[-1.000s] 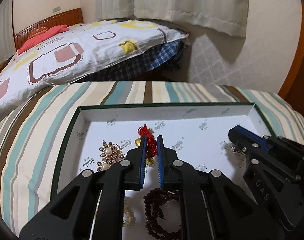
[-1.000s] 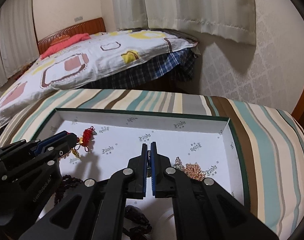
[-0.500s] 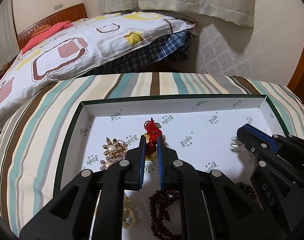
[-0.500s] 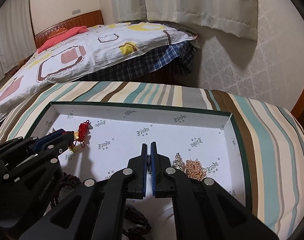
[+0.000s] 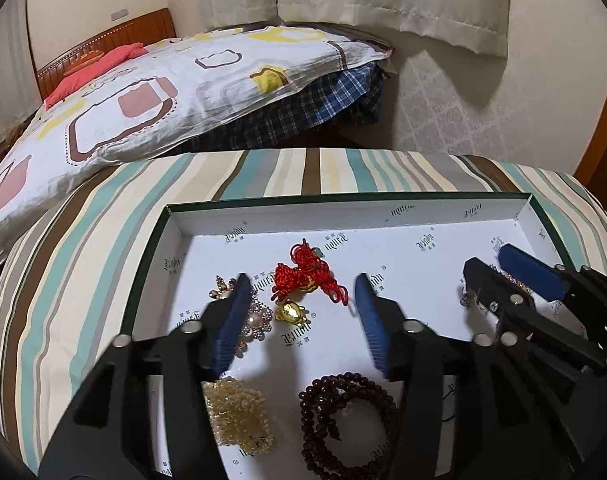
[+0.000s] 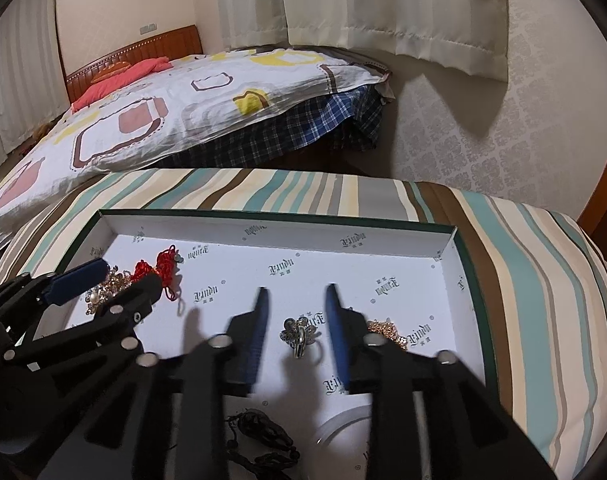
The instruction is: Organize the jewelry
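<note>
A shallow white box (image 5: 455,216) with a dark green rim lies on a striped cushion and holds loose jewelry. My left gripper (image 5: 301,284) is open above a red knotted cord with a gold charm (image 5: 303,280); a pearl brooch (image 5: 255,320) lies by its left finger. A dark red bead bracelet (image 5: 343,420) and a cream bead piece (image 5: 239,416) lie nearer. My right gripper (image 6: 297,294) is open, with a silver ring (image 6: 301,334) lying between its fingers and a rose-gold piece (image 6: 387,330) beside its right finger. Both grippers are empty.
The box (image 6: 467,280) sits on a striped cushion (image 6: 543,280). A bed with a patterned quilt (image 5: 143,92) stands behind, a curtain and papered wall at the right. A dark pendant (image 6: 259,428) and a white bangle (image 6: 343,420) lie at the box's near edge.
Both grippers have opened from nearly shut. Both have drawn back a little, so more of the box and jewelry shows between the fingers.
</note>
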Available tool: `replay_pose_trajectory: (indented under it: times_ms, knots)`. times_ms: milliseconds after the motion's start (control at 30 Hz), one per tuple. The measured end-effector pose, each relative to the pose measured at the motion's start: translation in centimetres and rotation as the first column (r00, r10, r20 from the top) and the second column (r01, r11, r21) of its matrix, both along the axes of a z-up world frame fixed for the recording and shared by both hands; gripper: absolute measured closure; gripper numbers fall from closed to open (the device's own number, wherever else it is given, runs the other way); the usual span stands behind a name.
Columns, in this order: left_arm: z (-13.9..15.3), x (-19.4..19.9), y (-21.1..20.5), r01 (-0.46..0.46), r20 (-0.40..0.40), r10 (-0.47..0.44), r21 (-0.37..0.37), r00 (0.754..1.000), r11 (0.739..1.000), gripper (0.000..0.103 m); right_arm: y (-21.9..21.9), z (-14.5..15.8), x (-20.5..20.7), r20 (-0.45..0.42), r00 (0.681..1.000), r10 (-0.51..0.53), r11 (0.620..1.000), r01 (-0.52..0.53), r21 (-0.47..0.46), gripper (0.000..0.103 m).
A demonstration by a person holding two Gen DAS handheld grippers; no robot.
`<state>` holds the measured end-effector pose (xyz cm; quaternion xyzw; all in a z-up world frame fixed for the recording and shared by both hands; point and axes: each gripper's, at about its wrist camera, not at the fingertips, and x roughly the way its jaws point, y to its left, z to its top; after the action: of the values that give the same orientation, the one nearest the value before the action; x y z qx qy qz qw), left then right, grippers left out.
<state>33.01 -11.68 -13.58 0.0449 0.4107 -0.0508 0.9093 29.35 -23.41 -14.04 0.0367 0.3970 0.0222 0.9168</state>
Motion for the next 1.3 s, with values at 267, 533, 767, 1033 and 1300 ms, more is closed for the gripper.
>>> replay_pose_trajectory:
  times_ms: [267,533,767,1033,1300]
  knots:
    - [0.8,-1.6,1.5,-0.028,0.013,0.028,-0.043,1.0,0.999,0.031,-0.8,0.7,-1.9,0.035,0.999,-0.04,0.999,0.04,-0.005,0.042]
    - [3.2,-7.2,3.3,-0.044,0.085,0.048,-0.05,0.995,0.998,0.012,-1.1,2.1,-6.6,0.074,0.995,-0.064,0.998,0.065,-0.006,0.029]
    - [4.7,-12.3,4.7,-0.071,0.099,0.075,-0.046,0.992,0.996,0.01,-0.7,2.3,-10.7,0.065,0.995,-0.071,0.997,0.073,-0.018,0.028]
    - [7.6,-18.0,6.6,-0.075,0.163,0.086,-0.074,0.983,0.994,0.004,-0.4,4.6,-16.1,0.109,0.991,-0.079,0.996,0.082,-0.024,0.024]
    - [10.2,-23.3,7.8,-0.118,0.2,0.121,-0.029,0.972,0.993,0.004,0.5,8.0,-20.8,0.17,0.983,-0.064,0.997,0.069,-0.028,0.021]
